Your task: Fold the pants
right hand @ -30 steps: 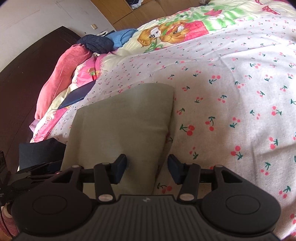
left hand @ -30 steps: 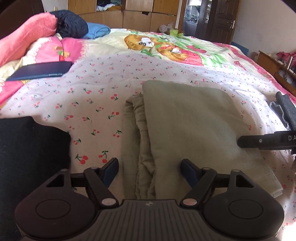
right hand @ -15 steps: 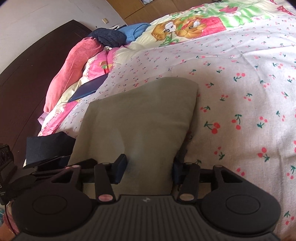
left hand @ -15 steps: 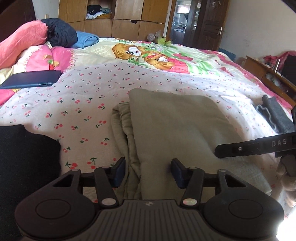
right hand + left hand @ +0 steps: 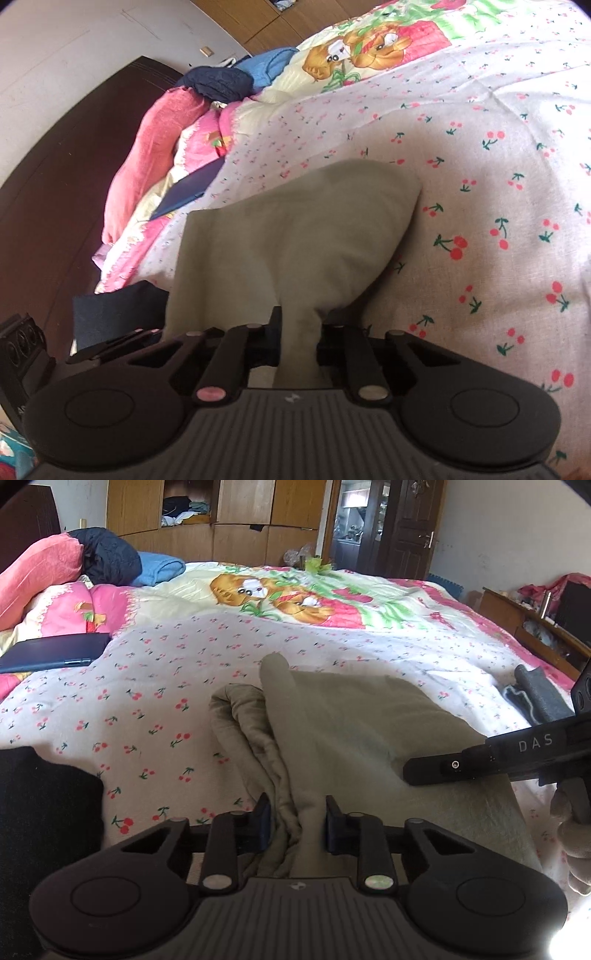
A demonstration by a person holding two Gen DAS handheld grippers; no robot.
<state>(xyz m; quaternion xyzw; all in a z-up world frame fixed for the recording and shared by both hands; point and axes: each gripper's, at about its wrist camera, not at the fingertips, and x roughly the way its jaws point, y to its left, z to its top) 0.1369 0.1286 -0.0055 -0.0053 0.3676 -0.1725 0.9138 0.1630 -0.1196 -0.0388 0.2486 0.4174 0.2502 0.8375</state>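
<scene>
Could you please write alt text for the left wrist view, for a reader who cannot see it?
The left gripper is shut on a bunched edge of the olive-green pants, which lie folded on a cherry-print bedspread. The right gripper's finger reaches onto the pants from the right, and pillows are piled far left.

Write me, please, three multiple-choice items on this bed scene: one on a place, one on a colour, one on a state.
1. Where does the dark blue flat case lie?
A. on the pants
B. beside the pink pillow
C. on the wardrobe

2. What colour are the pants?
A. olive green
B. red
C. white

3. How is the right tool?
A. open, apart from the cloth
B. not in view
C. shut on the pants

Key: 1 B, it rests on the quilt by the pillow; 2 A, the cloth is dull green; 3 C, cloth is pinched between its fingers.
</scene>
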